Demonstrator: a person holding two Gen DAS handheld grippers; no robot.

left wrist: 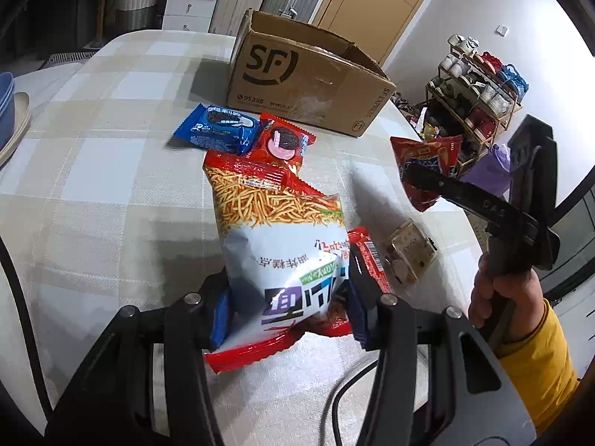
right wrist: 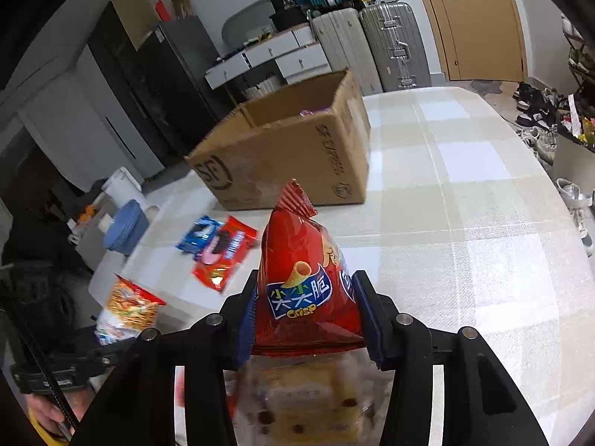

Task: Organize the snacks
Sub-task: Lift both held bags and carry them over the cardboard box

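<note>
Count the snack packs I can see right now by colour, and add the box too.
Red and white noodle-snack bag, in the left gripper: 1
Red Crisp bag, in the right gripper: 1
Other red packs: cookie pack, slim pack: 2
Blue cookie pack: 1
Clear cake pack: 1
Cardboard box: 1
Total: 7

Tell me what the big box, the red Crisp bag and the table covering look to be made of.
Box: brown corrugated cardboard, matte, with printed logo and scuffed faces.
Crisp bag: glossy plastic film, probably foil-lined, with a crimped top seam; held in the right claw.
Table covering: checked cloth, apparently woven; a faint sheen leaves it open.
</note>
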